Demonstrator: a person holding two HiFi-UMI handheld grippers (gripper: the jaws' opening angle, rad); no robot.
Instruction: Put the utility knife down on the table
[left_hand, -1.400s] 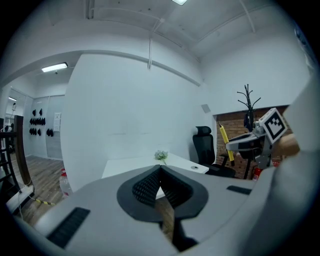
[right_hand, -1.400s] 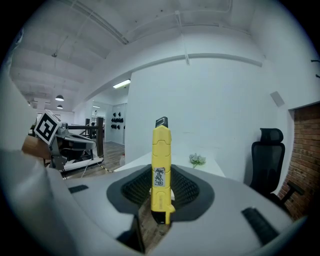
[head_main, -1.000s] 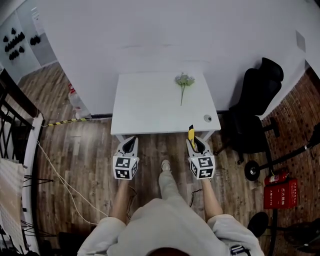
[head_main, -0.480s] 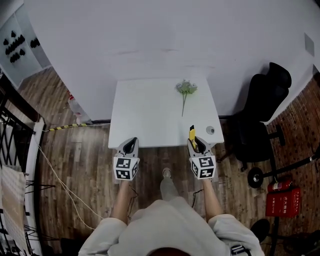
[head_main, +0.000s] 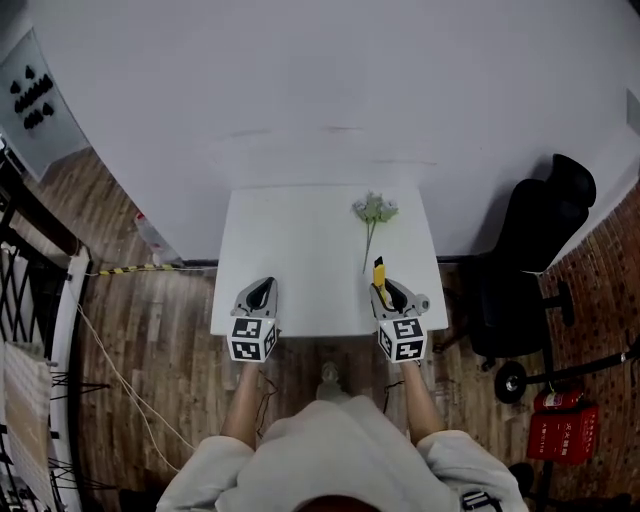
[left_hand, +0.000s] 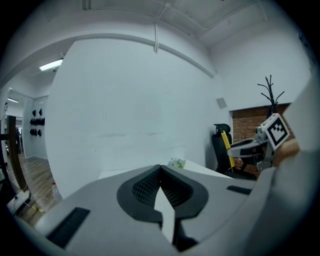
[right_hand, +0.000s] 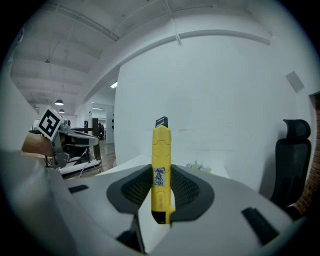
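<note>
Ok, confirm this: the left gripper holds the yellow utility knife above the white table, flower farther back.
Wrong gripper. The right gripper holds the yellow utility knife above the white table, flower farther back; the right gripper view shows it.

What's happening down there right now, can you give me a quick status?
Left claw shut, empty. Right claw shut on knife, above table near its front edge, not yet down. Flowers lie ahead of it.
</note>
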